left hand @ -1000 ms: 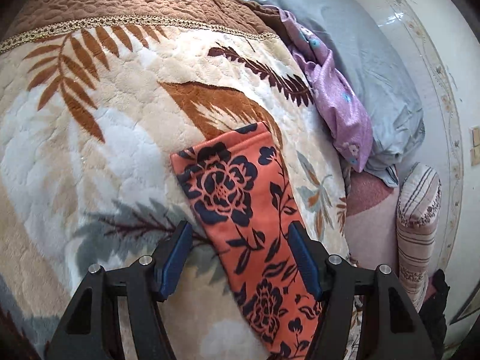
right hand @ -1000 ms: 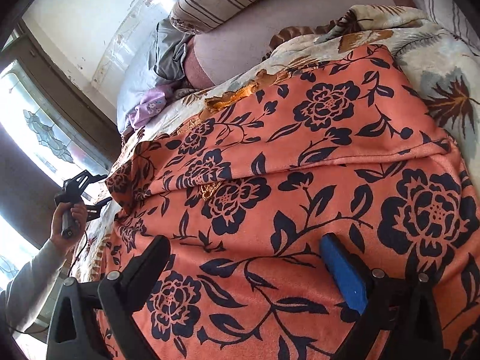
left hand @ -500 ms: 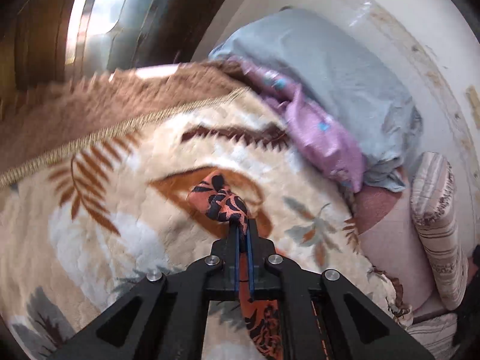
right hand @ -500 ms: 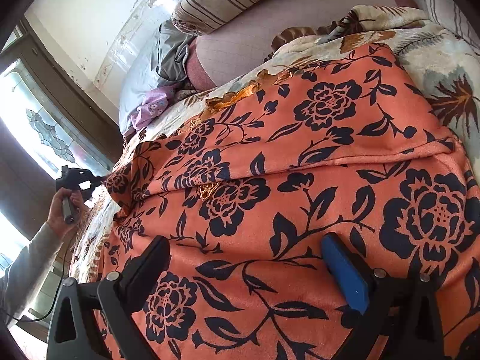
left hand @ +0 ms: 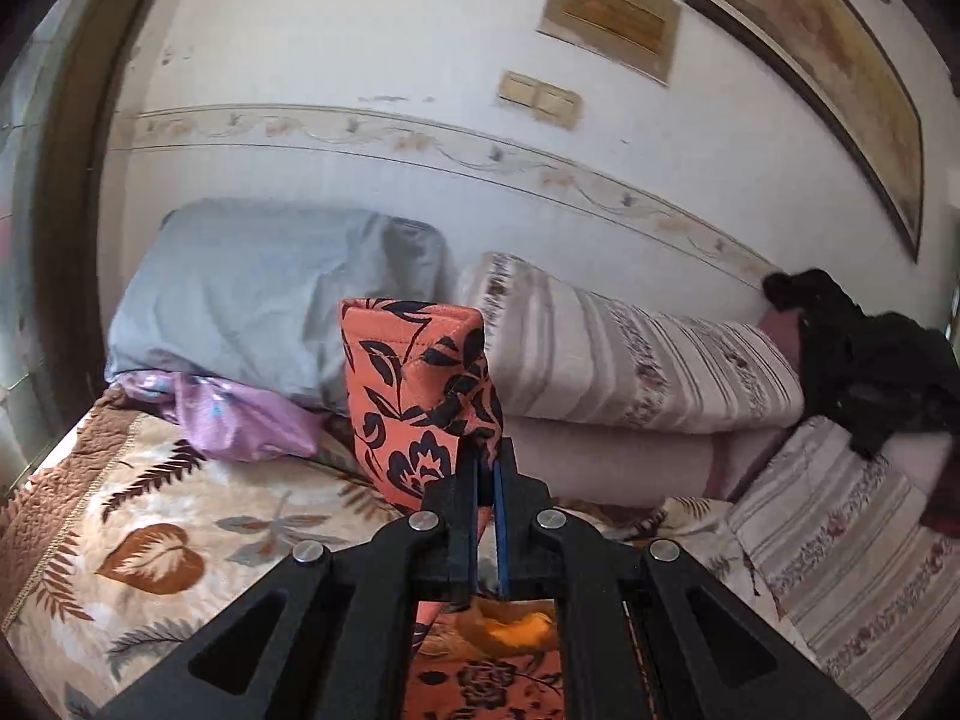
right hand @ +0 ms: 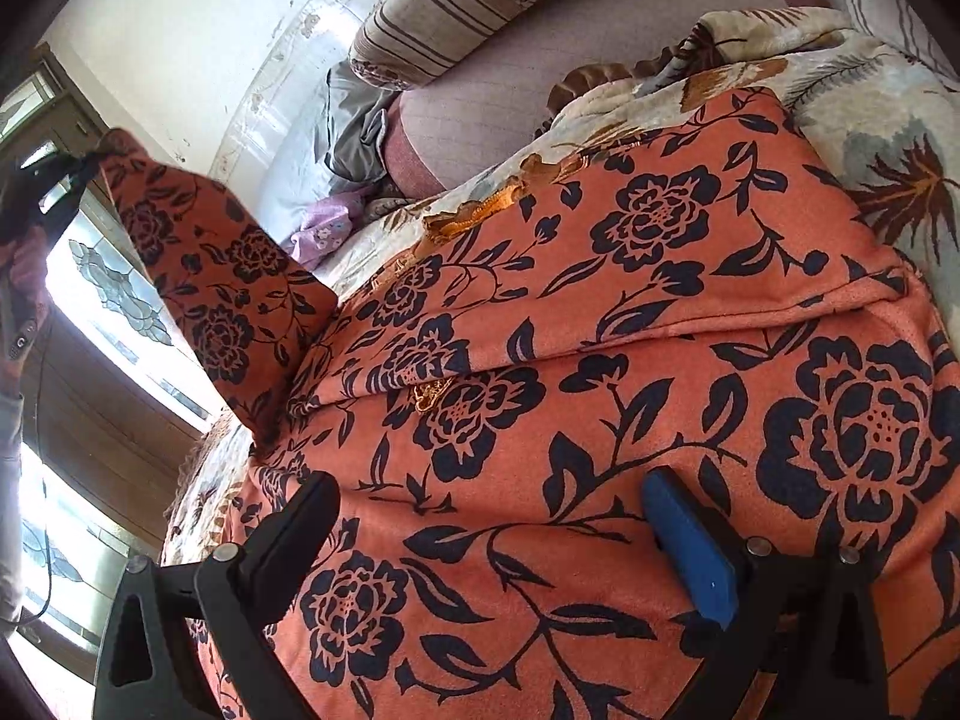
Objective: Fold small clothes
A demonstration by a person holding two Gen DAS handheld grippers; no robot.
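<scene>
The orange garment with dark flowers [right hand: 630, 360] lies spread over the patterned blanket [left hand: 156, 546] on the bed, folded once so that an upper layer overlaps the lower along a seam across its middle. One end of it is lifted off the bed: the left gripper [left hand: 487, 489] has its fingers pressed together on that end, and the cloth stands up above them as a narrow hemmed band, hiding part of the grey pillow [left hand: 252, 294] and the striped bolster [left hand: 630, 354] behind. In the right wrist view the same raised end slants up to the far left, where the left gripper is dark, small and partly cut off by the edge, so the hand holding it is hard to make out. The right gripper [right hand: 498, 534] hovers low over the near part of the garment with its fingers spread wide and nothing between them; whether they touch the cloth cannot be told. A purple cloth [left hand: 240, 414] lies crumpled below the pillow, and a black heap [left hand: 864, 354] sits on the bolster's far end, its shape unclear.
</scene>
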